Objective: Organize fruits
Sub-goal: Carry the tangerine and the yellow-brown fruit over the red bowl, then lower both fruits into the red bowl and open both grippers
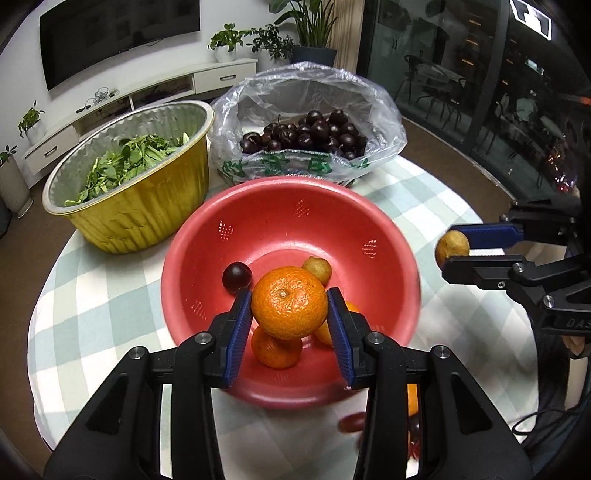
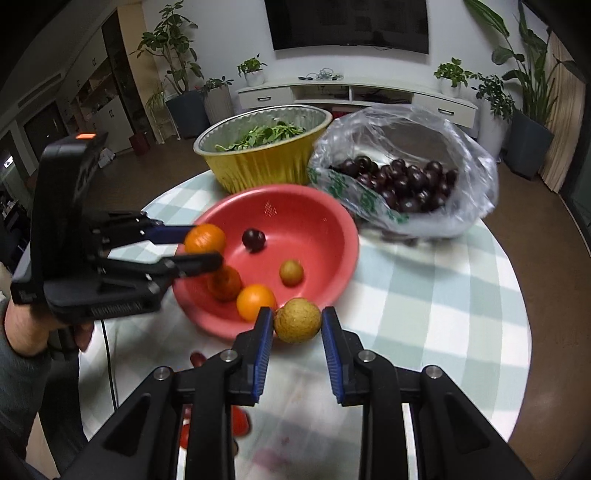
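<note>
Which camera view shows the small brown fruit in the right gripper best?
The right wrist view: the brown fruit sits large and central in the right gripper. The left wrist view shows it small, at the edge.

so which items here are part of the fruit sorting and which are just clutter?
Job:
- left gripper shut on mandarin
- right gripper holding longan
- red colander with two mandarins, a longan, a cherry
- cherry bag

Clutter:
- gold foil bowl of greens
- checked tablecloth
- TV, potted plants
</note>
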{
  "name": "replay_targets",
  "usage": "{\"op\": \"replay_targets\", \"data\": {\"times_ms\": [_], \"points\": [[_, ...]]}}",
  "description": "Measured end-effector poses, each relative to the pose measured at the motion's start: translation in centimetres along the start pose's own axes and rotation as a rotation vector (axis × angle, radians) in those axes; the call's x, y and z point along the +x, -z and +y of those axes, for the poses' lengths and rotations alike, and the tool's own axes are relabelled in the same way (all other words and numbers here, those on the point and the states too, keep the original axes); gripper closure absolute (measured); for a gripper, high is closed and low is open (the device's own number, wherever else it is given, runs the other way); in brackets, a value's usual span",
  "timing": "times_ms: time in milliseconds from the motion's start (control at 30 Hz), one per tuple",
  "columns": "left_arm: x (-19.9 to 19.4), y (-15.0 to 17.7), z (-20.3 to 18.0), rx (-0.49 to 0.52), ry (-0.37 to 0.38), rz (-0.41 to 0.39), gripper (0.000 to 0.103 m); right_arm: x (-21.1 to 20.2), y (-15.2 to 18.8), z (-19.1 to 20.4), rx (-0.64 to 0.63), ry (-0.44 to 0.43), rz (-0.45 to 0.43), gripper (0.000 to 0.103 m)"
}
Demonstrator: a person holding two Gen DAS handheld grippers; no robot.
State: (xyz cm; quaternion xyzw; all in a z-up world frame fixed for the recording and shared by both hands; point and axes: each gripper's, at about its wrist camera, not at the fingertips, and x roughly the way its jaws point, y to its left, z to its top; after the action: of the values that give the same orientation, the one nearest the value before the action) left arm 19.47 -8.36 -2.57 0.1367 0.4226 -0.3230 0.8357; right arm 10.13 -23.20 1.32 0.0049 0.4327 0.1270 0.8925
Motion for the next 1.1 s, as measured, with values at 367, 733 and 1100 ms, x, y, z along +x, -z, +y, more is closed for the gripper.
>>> {"op": "replay_targets", "data": {"times_ms": [367, 733, 1100], "points": [[3.0, 0.1, 1.0, -0.006, -0.003, 0.037, 0.065, 4.2, -2.5, 1.6, -0.068, 0.006, 0.053, 0.074], [4.8, -0.2, 1.0, 0.003, -0.008, 0.058, 0.065, 7.3, -3.0, 1.9, -0.102, 0.027, 0.113, 0.074], [5.7, -0.3, 1.0, 0.012, -0.014, 0.069, 0.065, 9.1, -2.9, 1.8, -0.112, 0.044, 0.146, 0.074]]}}
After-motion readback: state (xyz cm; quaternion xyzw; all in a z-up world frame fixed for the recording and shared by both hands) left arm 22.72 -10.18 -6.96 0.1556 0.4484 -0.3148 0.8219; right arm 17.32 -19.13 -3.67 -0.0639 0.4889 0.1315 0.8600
